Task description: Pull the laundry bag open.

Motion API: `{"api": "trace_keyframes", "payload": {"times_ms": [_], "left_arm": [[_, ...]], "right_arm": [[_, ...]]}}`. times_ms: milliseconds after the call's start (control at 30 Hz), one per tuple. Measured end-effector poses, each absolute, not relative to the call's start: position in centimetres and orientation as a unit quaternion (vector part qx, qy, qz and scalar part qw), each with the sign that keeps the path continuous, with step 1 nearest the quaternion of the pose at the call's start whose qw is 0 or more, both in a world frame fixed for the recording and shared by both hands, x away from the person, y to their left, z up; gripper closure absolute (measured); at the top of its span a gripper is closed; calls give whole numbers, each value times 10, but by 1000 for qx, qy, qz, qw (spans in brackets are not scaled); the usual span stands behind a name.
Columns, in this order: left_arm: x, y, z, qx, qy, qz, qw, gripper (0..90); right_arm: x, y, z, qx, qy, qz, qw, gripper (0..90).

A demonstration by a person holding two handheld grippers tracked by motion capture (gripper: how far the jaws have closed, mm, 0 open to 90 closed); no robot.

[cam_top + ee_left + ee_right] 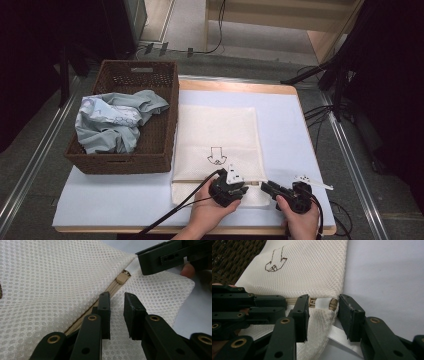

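A white mesh laundry bag [217, 145] lies flat on the pale blue table [285, 125], just right of a wicker basket [150, 150] holding crumpled light-blue clothes [112, 122]; the bag's zipper edge faces the person, probably so both grippers can reach it from the near side. The left gripper [239, 189] sits low on the bag by the zipper [107, 293], jaws a narrow gap apart and resting on the mesh with nothing pinched between them in the left gripper view, so it counts as released; it likely presses the fabric down to keep the bag from sliding. The right gripper [266, 187] points in from the right at the bag's corner, its jaws parted on either side of the zipper end, where the tan zipper pull [333, 305] and a white tab [322, 302] sit between them without being squeezed; no grasp shows. A white ribbon label [338, 336] sticks out under the corner. Judged step: lining up on the pull to open the zipper, so the clothes can go in. The pull is small and flat against the mesh, so the jaws may catch fabric instead.
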State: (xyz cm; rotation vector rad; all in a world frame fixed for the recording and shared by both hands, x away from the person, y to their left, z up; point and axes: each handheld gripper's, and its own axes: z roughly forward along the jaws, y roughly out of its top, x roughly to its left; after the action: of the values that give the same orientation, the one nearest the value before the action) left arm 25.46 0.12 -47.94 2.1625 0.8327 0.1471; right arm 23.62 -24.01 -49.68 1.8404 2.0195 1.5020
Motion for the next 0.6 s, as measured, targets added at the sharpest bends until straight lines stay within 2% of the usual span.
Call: {"api": "trace_keyframes", "payload": {"times_ms": [367,600], "left_arm": [[255,2,-480,852,331,52,403,760],[257,3,-480,850,332,41,408,744]], "right_arm": [[237,-241,-498,591,643,486,-32,652],[241,-239,-500,576,657,485,-44,746]]}}
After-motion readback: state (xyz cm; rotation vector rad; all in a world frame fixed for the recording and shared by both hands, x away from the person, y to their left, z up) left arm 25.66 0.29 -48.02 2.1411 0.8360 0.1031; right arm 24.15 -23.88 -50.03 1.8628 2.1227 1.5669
